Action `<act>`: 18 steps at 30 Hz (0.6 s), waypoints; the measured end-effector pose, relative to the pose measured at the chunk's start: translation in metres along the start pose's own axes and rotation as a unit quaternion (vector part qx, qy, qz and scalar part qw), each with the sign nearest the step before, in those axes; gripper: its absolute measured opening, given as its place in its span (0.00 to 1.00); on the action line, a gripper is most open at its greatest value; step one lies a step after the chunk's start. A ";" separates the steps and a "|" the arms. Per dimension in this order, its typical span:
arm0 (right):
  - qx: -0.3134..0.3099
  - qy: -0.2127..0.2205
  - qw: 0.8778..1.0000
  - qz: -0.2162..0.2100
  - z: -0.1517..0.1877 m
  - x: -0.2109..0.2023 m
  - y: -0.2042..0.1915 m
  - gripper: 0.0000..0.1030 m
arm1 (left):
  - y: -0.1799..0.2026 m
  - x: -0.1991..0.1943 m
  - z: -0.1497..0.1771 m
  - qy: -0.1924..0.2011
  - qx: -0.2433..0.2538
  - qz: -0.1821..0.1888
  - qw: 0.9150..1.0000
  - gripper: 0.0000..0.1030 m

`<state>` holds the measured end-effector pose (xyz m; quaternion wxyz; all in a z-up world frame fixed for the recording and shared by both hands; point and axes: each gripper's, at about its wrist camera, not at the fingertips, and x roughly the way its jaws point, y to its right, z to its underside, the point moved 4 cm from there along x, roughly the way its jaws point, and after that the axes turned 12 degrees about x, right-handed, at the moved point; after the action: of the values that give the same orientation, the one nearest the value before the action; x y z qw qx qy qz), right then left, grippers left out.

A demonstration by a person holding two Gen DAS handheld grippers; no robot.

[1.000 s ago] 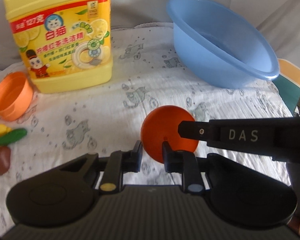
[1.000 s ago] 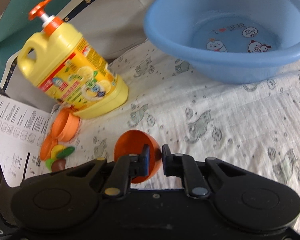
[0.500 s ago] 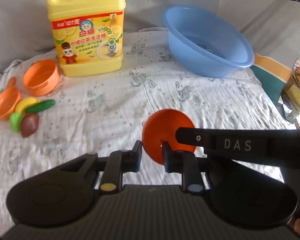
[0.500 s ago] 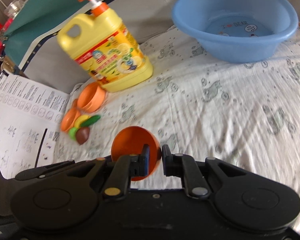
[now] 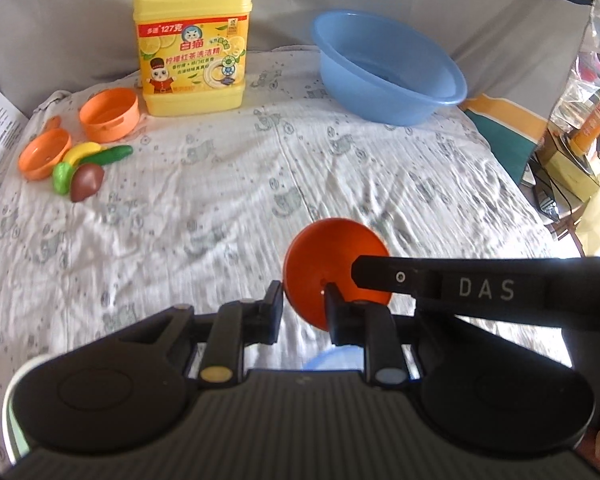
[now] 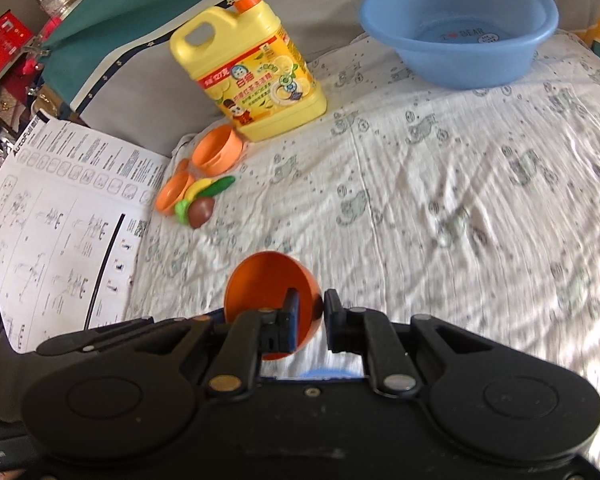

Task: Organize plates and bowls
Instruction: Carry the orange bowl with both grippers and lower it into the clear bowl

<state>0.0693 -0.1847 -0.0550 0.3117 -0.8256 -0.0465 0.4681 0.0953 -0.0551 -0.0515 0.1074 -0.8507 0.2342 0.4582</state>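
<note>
An orange bowl [image 6: 270, 294] is held on its side just above the middle of the lower half of the right wrist view, its wall pinched between the two fingers of the right gripper [image 6: 308, 318]: one finger sits inside the opening, the other against the outer surface. In the left wrist view the same orange bowl [image 5: 334, 270] appears right of centre in the lower half, its rounded outside facing the camera, with a finger of the right gripper [image 5: 374, 276] reaching in from the right edge and crossing it. The left gripper [image 5: 302, 306] is seen below it with a moderate gap between its fingers; its right finger lies against or just in front of the bowl's lower edge, and whether there is contact cannot be told.

A patterned white cloth [image 5: 220, 200] covers the surface. At the upper right of both views a blue basin [image 5: 388, 76] rests on the cloth. A yellow detergent bottle [image 5: 192, 44] with an orange pump stands upright at the upper centre-left. Just beside the bottle, toward the left edge, a second orange bowl [image 5: 110, 118] lies tilted, and near it an orange dish [image 5: 44, 152] is grouped with toy food pieces [image 5: 82, 166]. A printed instruction sheet [image 6: 56, 220] is seen at the left of the right wrist view.
</note>
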 end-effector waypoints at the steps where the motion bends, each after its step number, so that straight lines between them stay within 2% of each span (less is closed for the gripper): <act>1: 0.000 -0.001 1.000 0.000 0.004 -0.003 0.001 0.13 | 0.002 -0.003 0.003 0.000 0.001 0.000 1.000 0.20; 11: -0.003 -0.010 1.000 0.003 0.035 -0.026 0.010 0.13 | 0.024 -0.023 0.030 -0.002 0.009 0.009 1.000 0.24; 18: 0.004 -0.024 1.000 0.009 0.051 -0.029 0.020 0.13 | 0.033 -0.023 0.047 -0.015 0.008 0.017 1.000 0.24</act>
<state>0.0082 -0.1873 -0.0636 0.3097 -0.8133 -0.0448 0.4906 0.0340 -0.0579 -0.0578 0.1105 -0.8387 0.2505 0.4708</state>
